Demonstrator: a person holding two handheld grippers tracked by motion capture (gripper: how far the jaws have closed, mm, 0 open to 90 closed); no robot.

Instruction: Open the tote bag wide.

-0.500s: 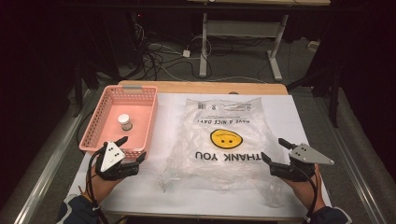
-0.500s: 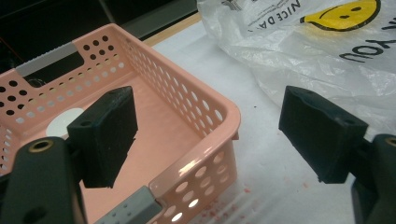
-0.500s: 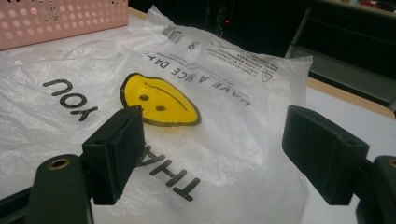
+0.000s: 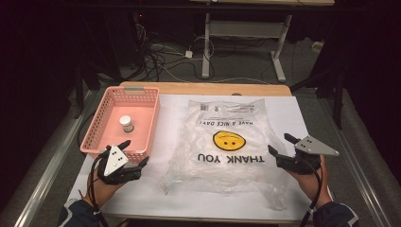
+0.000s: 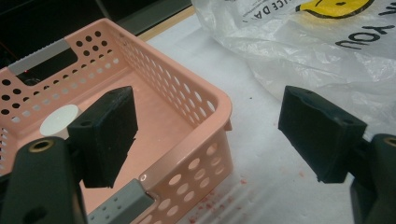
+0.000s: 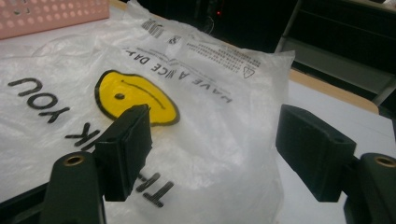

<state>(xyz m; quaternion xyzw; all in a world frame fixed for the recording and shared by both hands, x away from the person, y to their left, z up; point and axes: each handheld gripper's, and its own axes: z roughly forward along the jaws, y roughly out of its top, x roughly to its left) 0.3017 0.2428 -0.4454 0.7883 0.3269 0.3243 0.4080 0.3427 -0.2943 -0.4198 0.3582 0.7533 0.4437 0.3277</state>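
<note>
A clear plastic bag [image 4: 227, 142] with a yellow smiley and "THANK YOU" print lies flat in the middle of the white table cover. A pink perforated basket [image 4: 101, 125] stands to its left with a small white-capped jar [image 4: 126, 123] inside. My left gripper [image 4: 134, 152] hovers open at the basket's near right corner [image 5: 205, 140], nothing between its jaws. My right gripper [image 4: 283, 143] is open at the bag's right edge [image 6: 233, 154], jaws wide and empty, pointing over the plastic.
The white cover [image 4: 312, 123] spreads over a wooden table [image 4: 203, 88]. Beyond the far edge lie cables [image 4: 170, 52] on the floor and a white desk frame [image 4: 246, 33]. Bare cover shows between basket and bag [image 5: 280, 186].
Both grippers stay almost where they were; nothing has been grasped or moved.
</note>
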